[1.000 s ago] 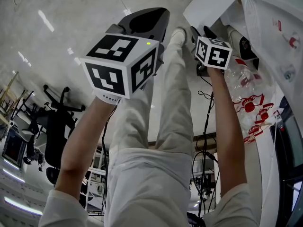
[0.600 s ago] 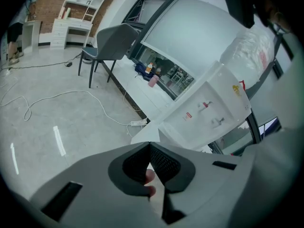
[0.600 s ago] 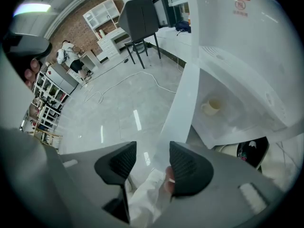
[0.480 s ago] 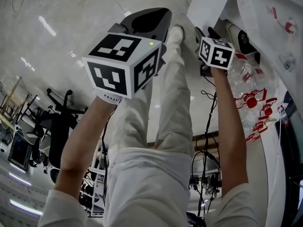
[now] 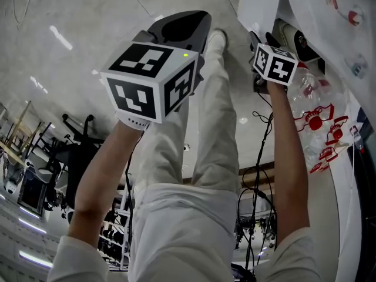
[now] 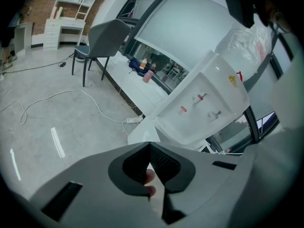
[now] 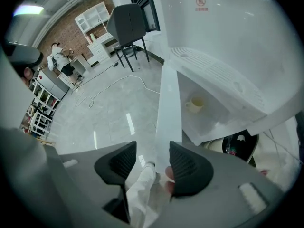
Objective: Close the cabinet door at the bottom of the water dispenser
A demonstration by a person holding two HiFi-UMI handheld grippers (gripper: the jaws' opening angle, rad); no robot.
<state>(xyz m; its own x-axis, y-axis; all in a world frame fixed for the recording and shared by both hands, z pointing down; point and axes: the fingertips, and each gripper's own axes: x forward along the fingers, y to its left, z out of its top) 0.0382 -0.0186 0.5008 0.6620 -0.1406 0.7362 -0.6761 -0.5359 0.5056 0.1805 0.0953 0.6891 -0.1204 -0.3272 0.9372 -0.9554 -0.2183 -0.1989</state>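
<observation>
1. Right gripper [image 7: 151, 152]: the nearer tool to the cabinet door. Jaws spread wide, holding nothing. The door's free edge stands in the gap, close against the right-hand pad; whether it touches cannot be told.

2. Left gripper [image 6: 148, 145]: well apart from the cabinet door, pointing towards it from further back. Jaws pressed together at the tips, empty.

3. Cabinet door [image 7: 169, 99]: white panel, swung out and seen edge-on. Its long axis runs straight away from the right gripper.

4. Cabinet compartment [image 7: 213, 122]: beyond the cabinet door and to its right, open. A pale cup [image 7: 194, 104] stands inside.

5. Water dispenser [image 7: 223, 27]: white body above the compartment.

Judgement: closing calls for pressing the door rightward toward the compartment; the right gripper is placed for it.
</observation>
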